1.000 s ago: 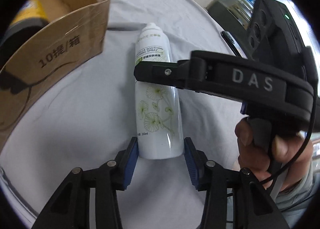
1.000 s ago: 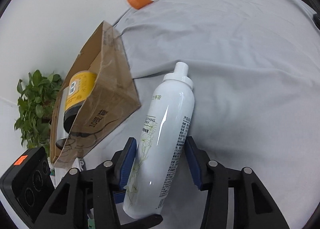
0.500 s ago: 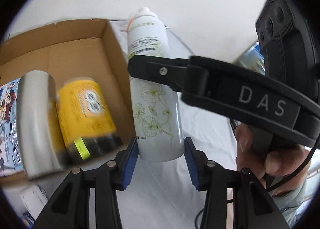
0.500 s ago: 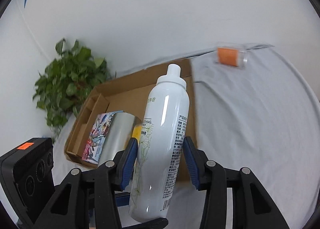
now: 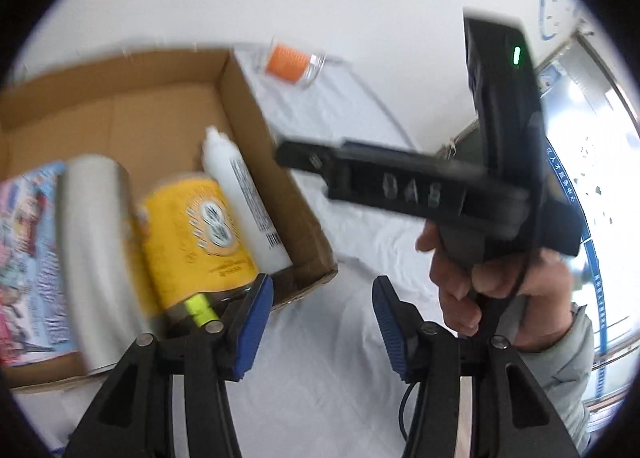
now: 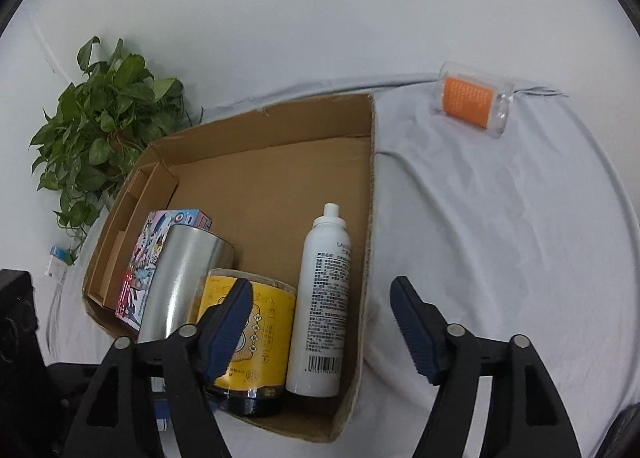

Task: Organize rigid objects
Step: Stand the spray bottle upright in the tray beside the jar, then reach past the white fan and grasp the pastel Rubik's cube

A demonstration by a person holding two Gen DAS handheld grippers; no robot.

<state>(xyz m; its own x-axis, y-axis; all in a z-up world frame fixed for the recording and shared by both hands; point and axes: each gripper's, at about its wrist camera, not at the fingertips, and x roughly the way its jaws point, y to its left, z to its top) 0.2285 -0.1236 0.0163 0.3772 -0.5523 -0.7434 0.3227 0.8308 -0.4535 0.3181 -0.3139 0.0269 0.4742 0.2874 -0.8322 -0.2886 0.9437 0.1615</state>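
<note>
A white spray bottle (image 6: 323, 304) lies inside the cardboard box (image 6: 280, 162) against its right wall, beside a yellow jar (image 6: 250, 342), a silver can (image 6: 182, 282) and a colourful carton (image 6: 154, 254). The bottle also shows in the left wrist view (image 5: 244, 202), in the same box (image 5: 276, 162). My right gripper (image 6: 322, 330) is open and empty above the box's near right corner. My left gripper (image 5: 322, 322) is open and empty over the white cloth just right of the box. The right gripper's body (image 5: 404, 186) crosses the left wrist view.
A clear container with an orange label (image 6: 474, 102) lies on the white cloth (image 6: 500, 238) beyond the box; it also shows in the left wrist view (image 5: 290, 64). A green potted plant (image 6: 100, 130) stands at the far left.
Both grippers held the spray bottle and carried it from the cloth over the box. Both have opened and the bottle now lies in the box.
</note>
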